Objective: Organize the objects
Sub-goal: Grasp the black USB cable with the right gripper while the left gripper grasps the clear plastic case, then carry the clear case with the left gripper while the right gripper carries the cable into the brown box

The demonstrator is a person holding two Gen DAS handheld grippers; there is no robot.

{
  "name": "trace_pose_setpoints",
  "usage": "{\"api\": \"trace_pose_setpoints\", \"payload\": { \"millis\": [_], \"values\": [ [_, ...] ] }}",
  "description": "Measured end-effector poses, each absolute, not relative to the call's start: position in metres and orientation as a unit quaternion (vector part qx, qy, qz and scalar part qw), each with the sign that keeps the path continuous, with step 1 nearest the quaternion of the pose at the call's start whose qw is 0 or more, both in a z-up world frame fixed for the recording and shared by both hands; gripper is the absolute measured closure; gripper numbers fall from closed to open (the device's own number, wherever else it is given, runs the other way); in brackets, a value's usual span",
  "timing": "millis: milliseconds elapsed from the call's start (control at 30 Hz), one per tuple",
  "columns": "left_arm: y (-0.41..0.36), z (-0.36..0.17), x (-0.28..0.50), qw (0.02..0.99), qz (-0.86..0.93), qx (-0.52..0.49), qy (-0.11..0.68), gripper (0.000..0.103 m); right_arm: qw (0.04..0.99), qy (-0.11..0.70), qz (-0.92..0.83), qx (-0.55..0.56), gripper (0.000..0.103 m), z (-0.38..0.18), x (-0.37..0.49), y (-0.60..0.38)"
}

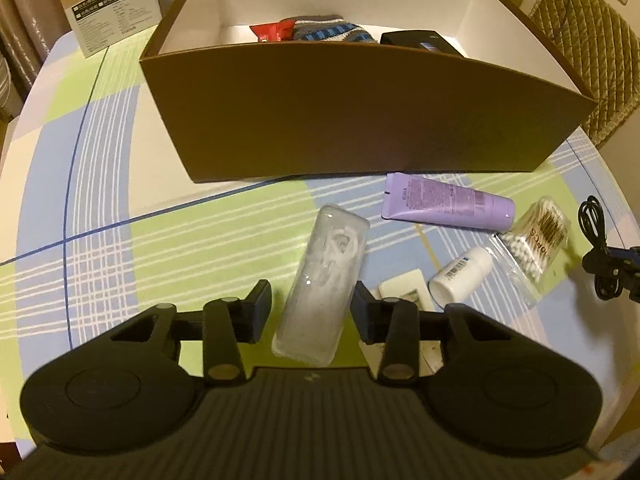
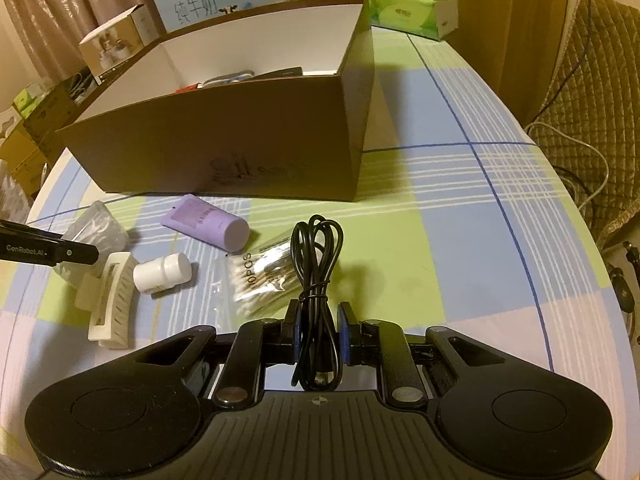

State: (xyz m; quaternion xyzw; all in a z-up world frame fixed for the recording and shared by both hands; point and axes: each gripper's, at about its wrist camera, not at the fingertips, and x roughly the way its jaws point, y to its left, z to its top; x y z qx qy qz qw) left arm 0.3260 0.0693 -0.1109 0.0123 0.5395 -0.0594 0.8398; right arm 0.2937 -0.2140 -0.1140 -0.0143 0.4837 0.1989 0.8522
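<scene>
Left gripper (image 1: 311, 304): jaws set wide on either side of the clear plastic case (image 1: 320, 288), which lies on the checked tablecloth (image 1: 100, 184) just in front of the brown box (image 1: 360, 120); the right pad looks near or against the case's edge, the left pad stands apart, so nothing is clamped yet. The case holds coiled white cord; judged light, rigid and smooth-walled — likely slippery, best taken across its narrow middle with square pads. Beside it to the right lie a cream hair claw (image 2: 114, 300), a small white bottle (image 1: 464, 276), a purple tube (image 1: 448, 202) and a bag of cotton swabs (image 1: 536, 240), all close together; the claw lies just beside the right pad and could be nudged on closing. The box's near wall rises high between the loose items and its interior, where a striped knit item (image 1: 332, 30), a red packet (image 1: 270, 32) and a black item (image 1: 420, 40) already lie — any carried piece must be lifted over that wall. Right gripper (image 2: 318, 330): closed narrowly on the bundled black cable (image 2: 318, 280), whose loop lies forward onto the swab bag. Cable judged light, limp, apt to dangle and snag; the grip near its tied waist appears sound.
</scene>
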Motion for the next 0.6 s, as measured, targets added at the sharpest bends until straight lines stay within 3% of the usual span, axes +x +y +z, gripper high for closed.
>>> {"api": "trace_pose_setpoints", "payload": {
  "millis": [200, 600],
  "values": [
    [0.063, -0.114, 0.334, 0.838, -0.070, 0.020, 0.541, 0.074, 0.853, 0.483, 0.197, -0.016, 0.088, -0.114, 0.295, -0.212],
    [0.071, -0.110, 0.324, 0.845, -0.055, 0.001, 0.532, 0.075, 0.854, 0.481, 0.200, -0.014, 0.088, -0.109, 0.296, -0.212]
  ]
}}
